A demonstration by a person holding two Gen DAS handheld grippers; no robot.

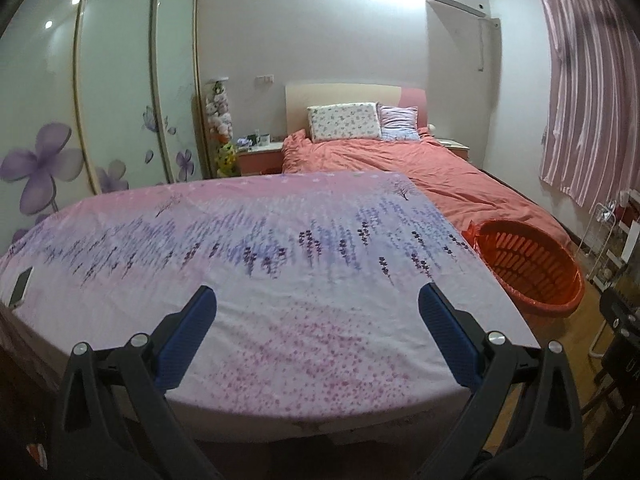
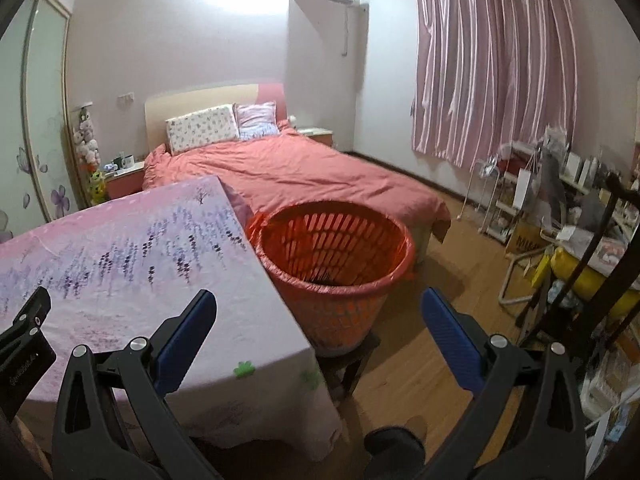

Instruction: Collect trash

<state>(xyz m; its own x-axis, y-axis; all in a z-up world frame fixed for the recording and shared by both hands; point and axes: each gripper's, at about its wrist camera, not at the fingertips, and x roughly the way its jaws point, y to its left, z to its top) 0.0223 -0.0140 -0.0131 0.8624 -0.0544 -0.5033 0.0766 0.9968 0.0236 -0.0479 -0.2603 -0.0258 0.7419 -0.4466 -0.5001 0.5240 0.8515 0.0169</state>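
- Left wrist view: left gripper held above the near edge of the tabletop, jaws spread wide, nothing between them.
- Tabletop draped in a pink and lavender floral cloth; a phone lying flat near its left edge.
- Orange basket, lined with an orange bag, just beside the right edge of the tabletop, slatted walls visible inside.
- No loose trash to be made out on the cloth in either view.
- Beyond the tabletop: a bed under a salmon cover, two pillows against the headboard.
- Right wrist view: right gripper aimed over the tabletop's right corner toward the basket, jaws spread wide and empty.
- Basket raised on a dark stool, touching the cloth's hanging edge; inside mostly in shadow, contents impossible to tell.
- Part of the left gripper's black body at the far left edge of this view.
- Pink curtain on the right wall, a cluttered rack below it.
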